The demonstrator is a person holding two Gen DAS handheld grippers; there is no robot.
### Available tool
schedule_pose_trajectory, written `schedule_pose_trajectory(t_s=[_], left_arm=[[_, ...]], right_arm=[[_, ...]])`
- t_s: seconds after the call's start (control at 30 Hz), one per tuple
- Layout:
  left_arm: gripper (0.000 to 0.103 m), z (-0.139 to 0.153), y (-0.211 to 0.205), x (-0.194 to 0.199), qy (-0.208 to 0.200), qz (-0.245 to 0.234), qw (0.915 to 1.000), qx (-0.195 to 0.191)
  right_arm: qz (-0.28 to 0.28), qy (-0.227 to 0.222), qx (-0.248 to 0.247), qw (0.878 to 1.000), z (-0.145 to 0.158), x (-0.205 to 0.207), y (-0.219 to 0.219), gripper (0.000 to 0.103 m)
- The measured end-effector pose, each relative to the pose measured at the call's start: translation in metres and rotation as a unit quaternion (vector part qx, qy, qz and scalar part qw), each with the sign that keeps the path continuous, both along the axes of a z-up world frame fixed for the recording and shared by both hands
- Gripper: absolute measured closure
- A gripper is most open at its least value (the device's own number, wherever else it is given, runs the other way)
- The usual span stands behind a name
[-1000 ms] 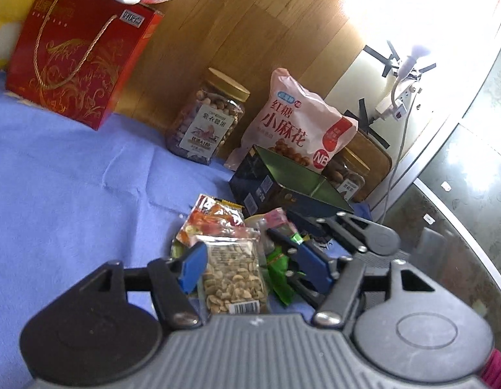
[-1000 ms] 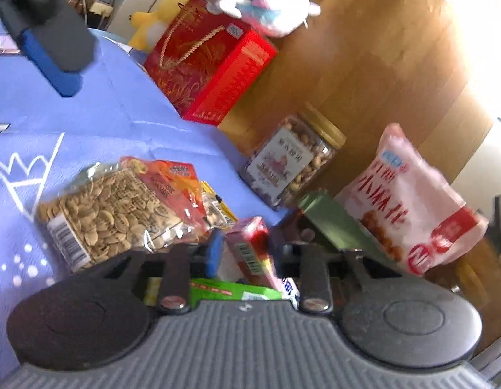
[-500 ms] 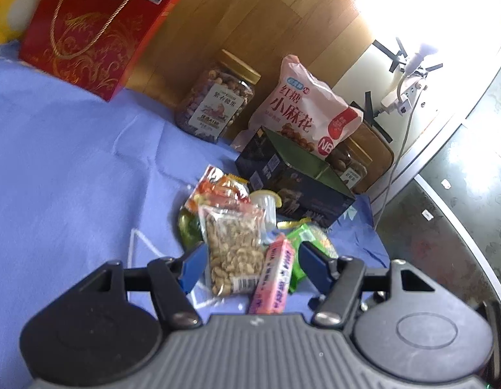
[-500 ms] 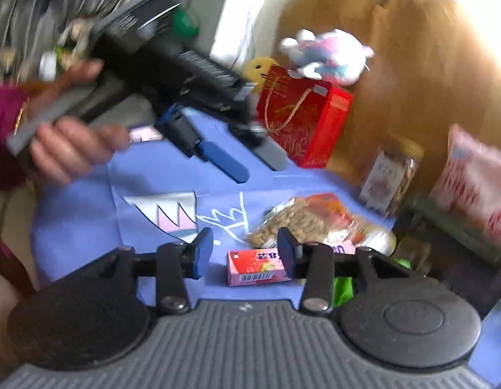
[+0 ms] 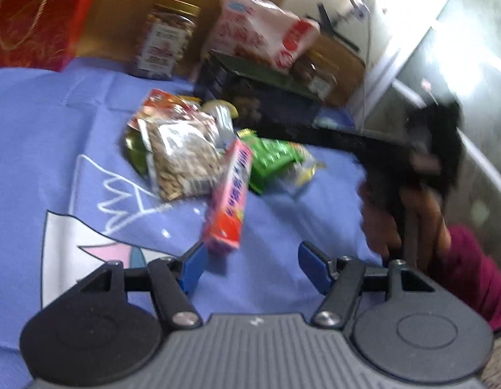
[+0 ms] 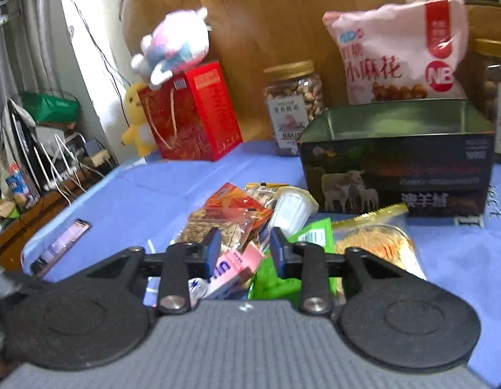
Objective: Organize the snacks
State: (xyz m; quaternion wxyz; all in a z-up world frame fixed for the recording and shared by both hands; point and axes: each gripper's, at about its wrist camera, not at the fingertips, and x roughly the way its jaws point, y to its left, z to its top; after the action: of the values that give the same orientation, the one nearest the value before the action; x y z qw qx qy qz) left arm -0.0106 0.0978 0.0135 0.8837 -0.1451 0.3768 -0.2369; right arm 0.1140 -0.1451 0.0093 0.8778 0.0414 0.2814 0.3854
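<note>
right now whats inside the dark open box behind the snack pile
In the right wrist view the dark box shows only bare green inner walls near its rim. Its front wall hides the bottom, so anything lying low inside cannot be seen.

A bench covered by a blue cloth [image 6: 159, 191] with a white and pink drawing carries a heap of small snacks: a clear bag of nuts [image 5: 182, 159], a pink box [image 5: 231, 197], a green packet [image 5: 273, 159] and a white cup [image 6: 291, 209]. Behind the heap stand an open dark box [image 6: 399, 168], a nut jar [image 6: 292, 103] and a red gift bag [image 6: 192, 113]. A phone [image 6: 64, 243] lies near the cloth's left edge.
</note>
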Motion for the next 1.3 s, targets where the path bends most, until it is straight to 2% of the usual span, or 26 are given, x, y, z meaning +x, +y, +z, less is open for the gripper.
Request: schedule_pose_trajectory(t_s=[0.07,0.13,0.23,0.33,0.4,0.47,0.53,0.63,0.7,0.77,0.8,0.87,1.0,1.03,1.1,1.13,1.3], left_arm=[[0.046,-0.002,-0.003,0.000,0.004,-0.002,1.0000,0.002],[0.053,-0.005,0.000,0.002,0.015,0.011,0.9998,0.000],[0.054,-0.009,0.014,0.010,0.030,0.053,0.9981,-0.002],[0.056,-0.010,0.033,0.017,0.039,0.099,0.9942,-0.016],[0.056,-0.009,0.042,0.017,0.036,0.127,0.9912,-0.008],[0.054,-0.005,0.050,0.014,0.031,0.132,0.9906,-0.016],[0.045,0.000,0.058,0.008,0.027,0.117,0.9920,-0.039],[0.045,0.009,0.063,-0.006,0.018,0.108,0.9934,-0.033],[0.045,0.013,0.063,-0.020,0.018,0.094,0.9952,-0.022],[0.044,0.013,0.062,-0.033,0.024,0.076,0.9966,-0.021],[0.044,0.012,0.060,-0.039,0.030,0.067,0.9971,-0.023],[0.044,0.010,0.052,-0.047,0.042,0.053,0.9974,-0.024],[0.044,0.002,0.040,-0.047,0.055,0.057,0.9965,-0.026],[0.047,-0.001,0.039,-0.043,0.061,0.063,0.9957,-0.030],[0.054,-0.009,0.039,-0.035,0.080,0.068,0.9938,-0.036],[0.056,-0.011,0.038,-0.032,0.083,0.069,0.9935,-0.037],[0.056,-0.009,0.032,-0.022,0.074,0.071,0.9946,-0.018]], right_arm=[[-0.001,0.010,-0.015,1.000,-0.004,0.007,0.011,0.068],[0.007,0.034,-0.012,0.999,-0.013,0.005,0.010,0.072],[0.024,0.055,0.007,0.998,-0.017,-0.007,0.004,0.074],[0.045,0.056,0.010,0.997,-0.021,-0.036,-0.003,0.073],[0.055,0.049,0.006,0.997,-0.025,-0.052,-0.006,0.072],[0.068,0.037,0.010,0.997,-0.027,-0.067,-0.013,0.072],[0.064,0.015,-0.006,0.998,-0.024,-0.074,-0.017,0.067],[0.081,0.011,-0.007,0.997,-0.017,-0.073,-0.022,0.056],[0.111,0.007,-0.008,0.994,-0.016,-0.073,-0.022,0.040],[0.139,-0.025,-0.034,0.989,-0.016,-0.081,-0.016,0.031],[0.150,-0.040,-0.052,0.987,-0.018,-0.083,-0.012,0.030],[0.161,-0.052,-0.083,0.982,-0.023,-0.081,-0.002,0.030],[0.174,-0.018,-0.089,0.981,-0.034,-0.066,0.012,0.032],[0.177,-0.012,-0.088,0.980,-0.035,-0.065,0.015,0.034],[0.181,-0.017,-0.084,0.980,-0.035,-0.069,0.015,0.047],[0.180,-0.020,-0.082,0.980,-0.035,-0.072,0.015,0.050],[0.156,-0.046,-0.094,0.982,-0.035,-0.091,0.004,0.053]])
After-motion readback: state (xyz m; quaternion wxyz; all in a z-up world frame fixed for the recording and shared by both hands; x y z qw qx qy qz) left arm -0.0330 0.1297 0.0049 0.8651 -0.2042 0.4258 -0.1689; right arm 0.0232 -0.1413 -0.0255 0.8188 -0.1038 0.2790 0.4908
